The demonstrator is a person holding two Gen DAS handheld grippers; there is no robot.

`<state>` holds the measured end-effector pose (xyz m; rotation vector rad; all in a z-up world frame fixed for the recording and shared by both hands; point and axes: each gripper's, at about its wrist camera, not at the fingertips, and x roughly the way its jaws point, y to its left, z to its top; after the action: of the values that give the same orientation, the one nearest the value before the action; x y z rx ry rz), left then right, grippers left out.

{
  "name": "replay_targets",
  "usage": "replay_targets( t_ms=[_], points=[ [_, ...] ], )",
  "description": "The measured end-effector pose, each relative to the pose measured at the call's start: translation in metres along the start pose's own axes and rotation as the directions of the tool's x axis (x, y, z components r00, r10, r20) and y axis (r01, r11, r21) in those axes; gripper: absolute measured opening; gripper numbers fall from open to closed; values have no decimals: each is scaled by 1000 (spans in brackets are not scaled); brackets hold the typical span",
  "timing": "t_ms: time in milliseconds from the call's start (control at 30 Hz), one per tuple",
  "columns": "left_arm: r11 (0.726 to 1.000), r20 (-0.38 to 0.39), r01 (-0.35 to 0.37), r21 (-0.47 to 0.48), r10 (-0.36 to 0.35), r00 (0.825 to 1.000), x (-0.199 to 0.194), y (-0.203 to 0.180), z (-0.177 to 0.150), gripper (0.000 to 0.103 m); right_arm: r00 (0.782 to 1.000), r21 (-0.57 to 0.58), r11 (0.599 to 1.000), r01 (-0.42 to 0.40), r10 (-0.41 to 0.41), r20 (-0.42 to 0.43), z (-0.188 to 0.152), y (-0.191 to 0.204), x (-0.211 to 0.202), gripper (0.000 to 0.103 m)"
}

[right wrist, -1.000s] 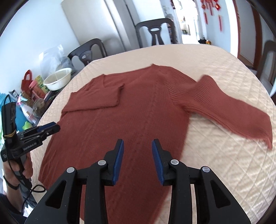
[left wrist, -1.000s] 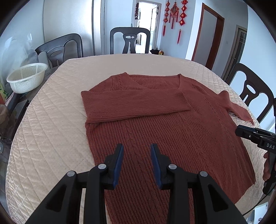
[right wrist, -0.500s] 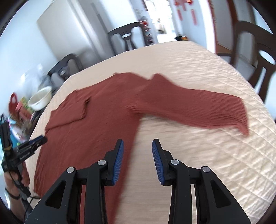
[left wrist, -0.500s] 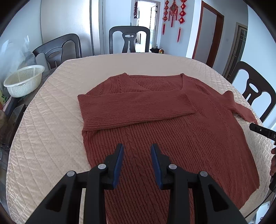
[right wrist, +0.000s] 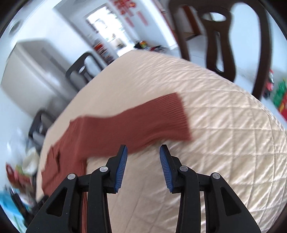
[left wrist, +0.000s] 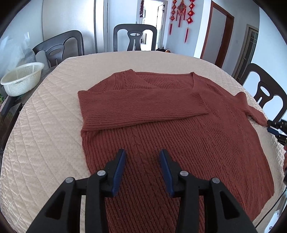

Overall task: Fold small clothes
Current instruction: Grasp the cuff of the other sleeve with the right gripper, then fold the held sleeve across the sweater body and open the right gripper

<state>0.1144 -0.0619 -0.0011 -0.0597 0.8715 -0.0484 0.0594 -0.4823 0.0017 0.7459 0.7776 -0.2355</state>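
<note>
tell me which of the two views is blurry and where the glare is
Right wrist view: motion-smeared, sweater sleeve and far chairs soft, only the right gripper crisp, doorway blown out. Left wrist view: sharp, sweater knit clear, left gripper crisp, fisheye bending the table edge, bright doorway behind.

A home dining room is shown. A round table (left wrist: 53,111) covered with a quilted cream cloth is ringed by dark wooden dining chairs (left wrist: 135,38). Red Chinese knot decorations (left wrist: 181,12) are hung on a pale wall beside brown-framed doors (left wrist: 218,38), and a white plastic basket (left wrist: 22,78) is seen beside the table.
</note>
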Motion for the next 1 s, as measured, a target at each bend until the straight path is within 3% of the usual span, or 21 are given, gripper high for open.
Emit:
replay_targets(
  t_ms=[200,233,267,300,333,533,733,867,933,1000],
  points=[
    [1000,3,11,-6,-11,1000,0,2,0,46,998,95,995,-35,30,46,13,-13,6,38],
    [1000,3,13,-7,-12,1000,0,2,0,46,999,94,995,-28,23,47,15,-13,7,33],
    [1000,3,14,-9,-14,1000,0,2,0,46,999,88,996,-24,20,44,18,-9,10,17],
    [1000,3,16,-10,-16,1000,0,3,0,46,999,87,996,-34,31,39,21,-9,12,8],
    [1000,3,17,-11,-17,1000,0,3,1,46,998,80,996,-49,46,39,24,-4,11,5],
    [1000,2,21,-6,-21,1000,0,2,1,49,980,-125,975,-185,193,48,29,75,-3,5],
    [1000,0,19,2,-19,1000,2,-1,2,51,928,-311,875,-371,354,-113,0,185,21,5],
    [1000,2,28,-6,-28,1000,2,1,1,51,891,-365,816,-448,376,-254,-28,232,60,6],
    [999,3,32,-9,-32,999,1,2,1,51,875,-380,799,-466,350,-335,-42,244,85,6],
    [999,4,38,-13,-38,999,1,2,1,51,862,-393,789,-473,320,-394,-58,249,102,15]
  ],
)
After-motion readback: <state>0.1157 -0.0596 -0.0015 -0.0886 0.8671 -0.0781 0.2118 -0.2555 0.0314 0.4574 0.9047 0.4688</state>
